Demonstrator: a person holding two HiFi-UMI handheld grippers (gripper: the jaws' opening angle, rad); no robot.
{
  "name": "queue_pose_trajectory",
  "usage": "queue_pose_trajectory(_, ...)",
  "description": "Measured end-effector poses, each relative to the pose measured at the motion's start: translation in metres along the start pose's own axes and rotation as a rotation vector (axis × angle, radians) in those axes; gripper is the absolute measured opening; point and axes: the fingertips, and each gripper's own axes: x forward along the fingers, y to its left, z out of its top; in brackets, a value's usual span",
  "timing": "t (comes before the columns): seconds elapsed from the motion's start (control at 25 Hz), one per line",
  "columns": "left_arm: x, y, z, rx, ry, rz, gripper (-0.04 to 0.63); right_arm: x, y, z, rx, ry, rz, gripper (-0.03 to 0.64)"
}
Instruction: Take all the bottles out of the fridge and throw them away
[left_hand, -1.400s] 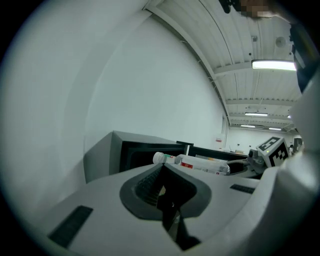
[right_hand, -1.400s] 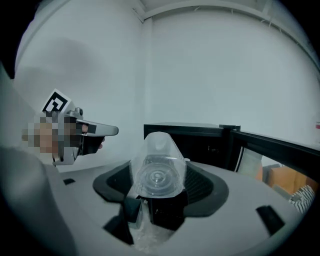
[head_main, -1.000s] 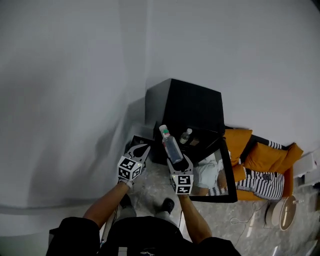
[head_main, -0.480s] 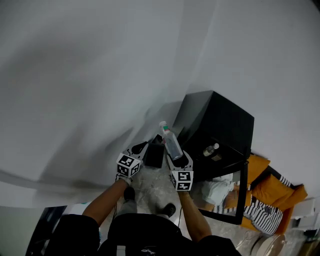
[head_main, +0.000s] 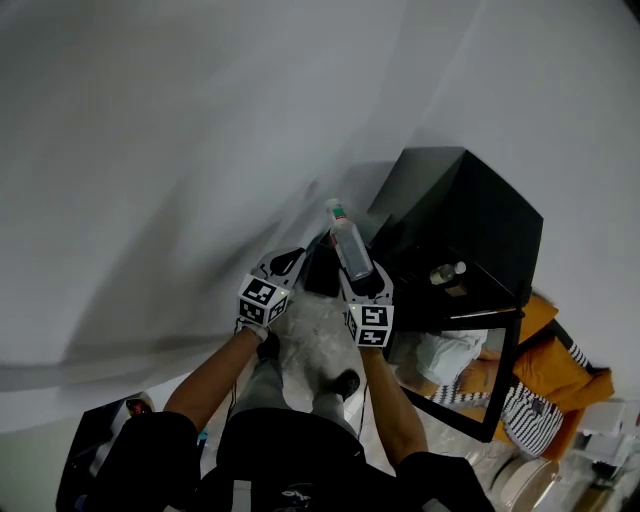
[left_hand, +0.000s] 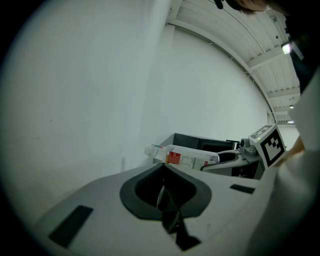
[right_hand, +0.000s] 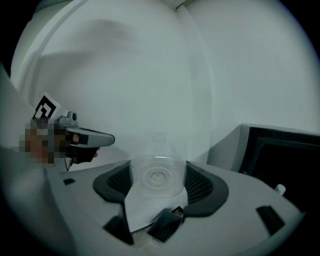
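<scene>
My right gripper (head_main: 362, 284) is shut on the base of a clear plastic bottle (head_main: 347, 245) with a red-and-white label, which points up and away toward the wall. In the right gripper view the bottle's round bottom (right_hand: 157, 177) fills the space between the jaws. The left gripper (head_main: 283, 265) hangs just left of it, shut and holding nothing (left_hand: 163, 187). A black bin (head_main: 320, 268) shows dimly between the two grippers. The black fridge (head_main: 470, 215) stands to the right with its door open, and another clear bottle (head_main: 447, 272) lies inside.
A pale wall (head_main: 180, 150) fills the left and top. The fridge's glass door (head_main: 455, 365) swings out toward me on the right. Orange and striped cushions (head_main: 545, 380) lie beyond it. My feet (head_main: 345, 382) stand on a speckled floor.
Both grippers and the held bottle have swung left, away from the fridge opening and toward the wall and the bin. The right gripper has kept its hold throughout.
</scene>
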Motion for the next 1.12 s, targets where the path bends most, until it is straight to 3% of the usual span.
queue_pose_trajectory(0.48, 0.067, -0.005, -0.093, -0.003, 0.071, -0.085, 0.006, 0.054, -0.034, -0.110, 0.082, 0.083, -0.062, 0.308)
queue_pose_trajectory(1.12, 0.088, -0.003, -0.293, -0.079, 0.223, -0.123, 0.006, 0.086, -0.023, -0.323, 0.192, 0.254, -0.104, 0.308)
